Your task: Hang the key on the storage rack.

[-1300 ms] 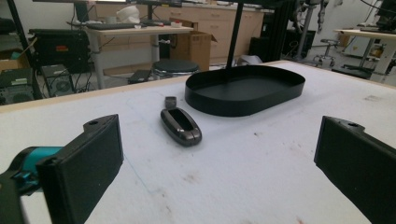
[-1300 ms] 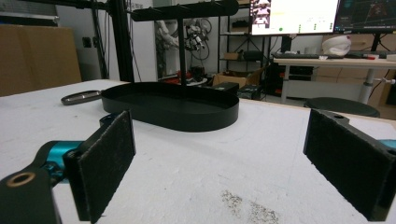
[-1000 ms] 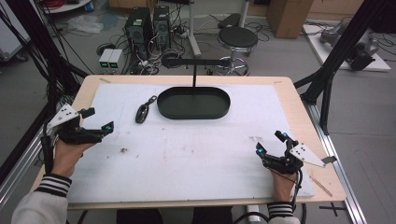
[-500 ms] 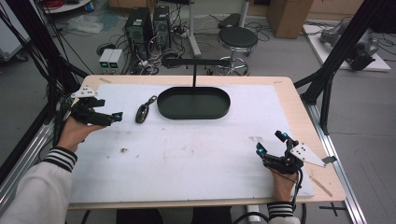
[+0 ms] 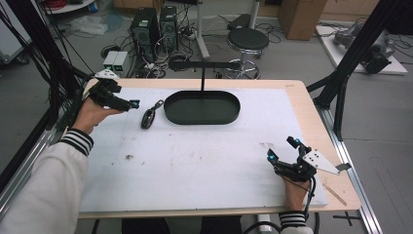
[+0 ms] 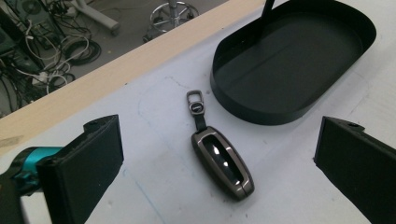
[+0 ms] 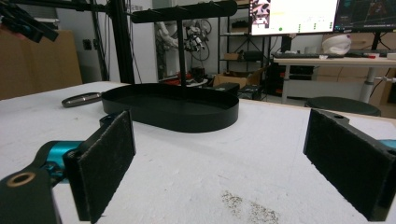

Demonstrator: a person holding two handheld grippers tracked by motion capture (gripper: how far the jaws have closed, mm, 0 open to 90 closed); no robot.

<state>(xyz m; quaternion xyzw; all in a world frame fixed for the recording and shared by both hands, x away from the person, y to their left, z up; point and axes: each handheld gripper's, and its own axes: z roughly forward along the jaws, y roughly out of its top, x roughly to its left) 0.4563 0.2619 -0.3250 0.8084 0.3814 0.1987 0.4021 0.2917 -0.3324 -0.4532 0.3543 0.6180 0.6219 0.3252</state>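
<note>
Grey and glossy, the key fob [image 6: 222, 161] lies flat on the white surface [image 5: 204, 161], just beside the black tray [image 5: 202, 108] and apart from it. Your left tongs [image 6: 219, 163] hover spread around it; your right tongs [image 5: 282, 153] rest spread near the front edge.

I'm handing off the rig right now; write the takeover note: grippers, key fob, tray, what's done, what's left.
Left gripper: jaws open, holding nothing, raised near the table's far left corner and aimed at the key fob.
Right gripper: jaws open, holding nothing, low over the near right part of the table, away from the work.
Key fob: lies flat on the white surface, just left of the black oval tray, not touching it, clip end toward the tray.
Tray: holds nothing; a T-shaped stand rises from it.
Done: approach only; nothing gripped.
Left: probably lower the left jaws around the fob, close, lift.
</note>
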